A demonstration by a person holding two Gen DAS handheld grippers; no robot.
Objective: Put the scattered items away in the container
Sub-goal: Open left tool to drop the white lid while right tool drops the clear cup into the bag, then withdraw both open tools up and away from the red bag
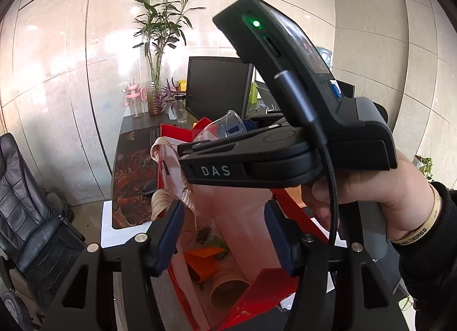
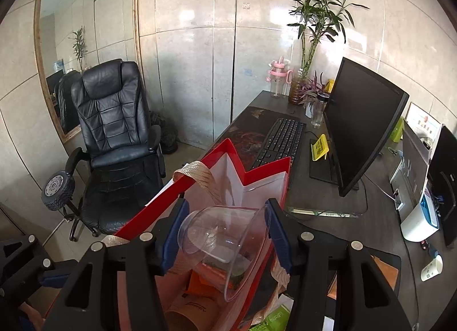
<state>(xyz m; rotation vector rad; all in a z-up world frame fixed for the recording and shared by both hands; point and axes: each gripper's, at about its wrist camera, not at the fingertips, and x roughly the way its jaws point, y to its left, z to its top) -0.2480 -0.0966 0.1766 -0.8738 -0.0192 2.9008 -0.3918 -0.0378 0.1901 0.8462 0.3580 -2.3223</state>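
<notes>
While gripped, clear cup [image 2: 225, 245] above bag [image 2: 257, 177]

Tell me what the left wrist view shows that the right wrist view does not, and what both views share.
Only the left wrist view shows the right gripper's body from outside, a hand with a wristband holding it, and the left gripper with nothing between its fingers. Only the right wrist view shows the mirror, the white cup and the whole chair. Both show the red bag with a paper cup inside, the clear cup held over it, the monitor and the plant.
</notes>
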